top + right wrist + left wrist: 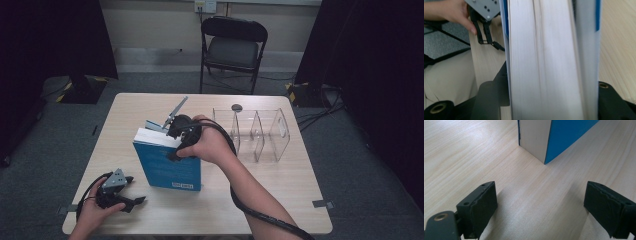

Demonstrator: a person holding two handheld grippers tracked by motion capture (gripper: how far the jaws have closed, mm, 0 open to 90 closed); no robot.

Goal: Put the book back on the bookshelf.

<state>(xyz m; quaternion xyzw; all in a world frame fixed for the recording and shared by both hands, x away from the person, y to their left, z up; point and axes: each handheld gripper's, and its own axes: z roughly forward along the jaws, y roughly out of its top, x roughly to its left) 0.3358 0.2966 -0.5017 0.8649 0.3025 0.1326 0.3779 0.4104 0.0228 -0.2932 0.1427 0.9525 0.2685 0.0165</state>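
A blue book stands upright at mid-table, its top edge between the jaws of the right gripper — whether the pads press on it cannot be told. The left gripper rests released at the near left. The clear rack waits to the right — probably next, a firm clamp and a lift across.

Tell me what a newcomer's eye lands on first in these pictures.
First the blue book, standing upright on its edge near the middle of the table, with the right gripper over its top and its pages between that gripper's fingers. Next the clear divided rack just right of it. The left gripper rests open at the table's near left corner.
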